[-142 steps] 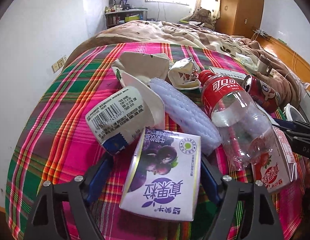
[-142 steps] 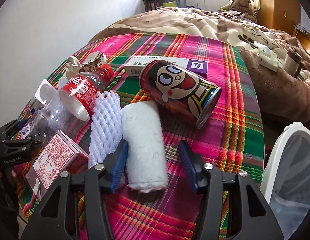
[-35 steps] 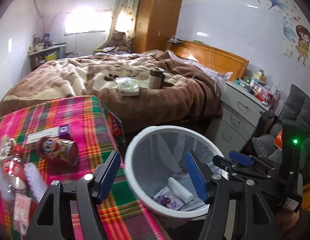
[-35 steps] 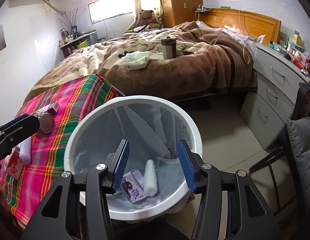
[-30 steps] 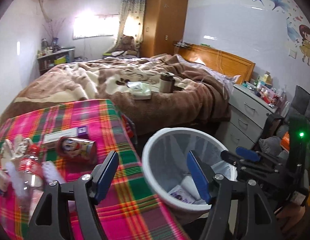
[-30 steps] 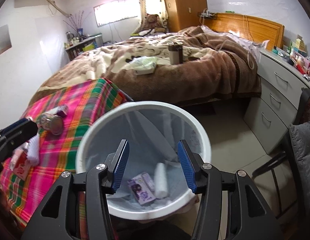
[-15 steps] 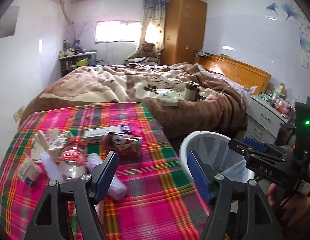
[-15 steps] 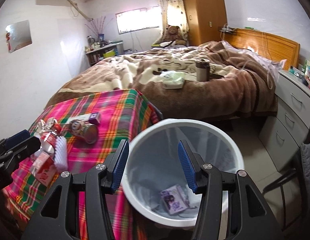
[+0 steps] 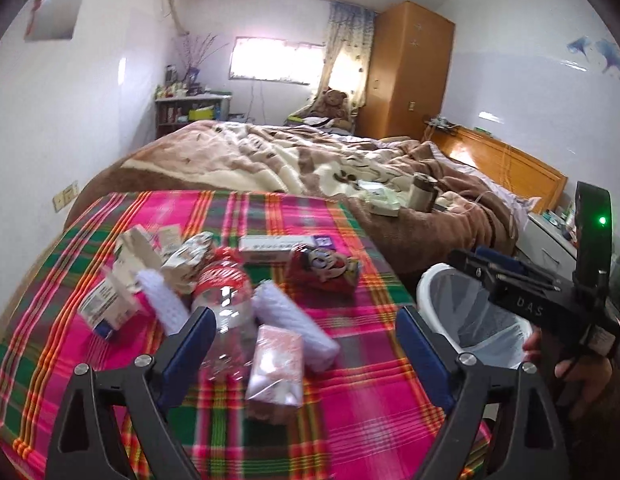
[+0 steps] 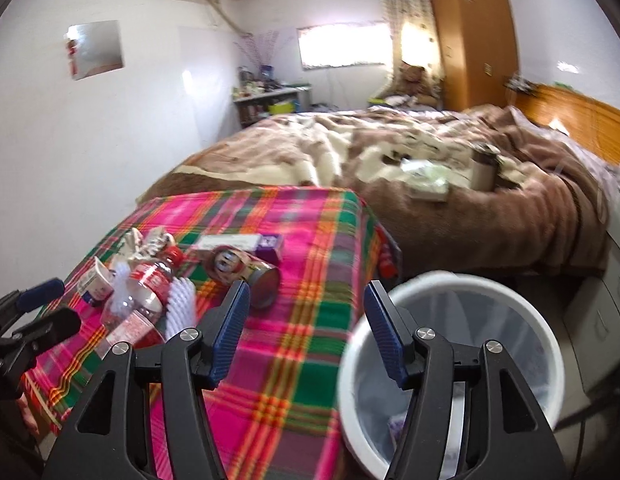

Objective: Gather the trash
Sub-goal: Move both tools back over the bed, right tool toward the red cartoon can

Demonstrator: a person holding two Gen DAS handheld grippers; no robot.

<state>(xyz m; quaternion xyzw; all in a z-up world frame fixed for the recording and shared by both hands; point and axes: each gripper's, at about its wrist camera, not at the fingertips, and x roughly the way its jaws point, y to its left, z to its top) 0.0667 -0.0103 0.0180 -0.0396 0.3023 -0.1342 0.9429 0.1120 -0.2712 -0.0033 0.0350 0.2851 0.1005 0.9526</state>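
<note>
Left gripper (image 9: pixel 305 340): jaws standing wide apart, gripping nothing. Right gripper (image 10: pixel 305 330): jaws likewise parted and carrying nothing.

Between the left jaws, a pink carton (image 9: pixel 274 368) is lying on the plaid counter (image 9: pixel 370 420), touching a clear plastic bottle (image 9: pixel 223 304) at its 10 o'clock and a white foam sleeve (image 9: pixel 293 326) at its 1 o'clock. Further out toward 12 o'clock: a red cartoon can (image 9: pixel 322 268) on its side and a long white box (image 9: pixel 283 243). Toward 10 o'clock: a second foam sleeve (image 9: pixel 161 300), a barcode carton (image 9: pixel 107 304) and crumpled wrappers (image 9: pixel 189 254). All of this is blurred by motion.

The white bin (image 10: pixel 450 364) is sitting beside the counter, at 4 o'clock in the right wrist view, with one right jaw crossing its rim. A scrap of purple packaging (image 10: pixel 398 428) is showing inside; the rest of its contents are hidden.

Progress, as a judgement: early. At least one item is lying binned; roughly eight pieces are waiting on the counter.

Pose: left gripper is hovering above the near counter edge, pointing across the pile, tilted slightly down. Right gripper is hanging at 3 o'clock of it, over the gap between counter and bin, held by a hand (image 9: pixel 582 376).
</note>
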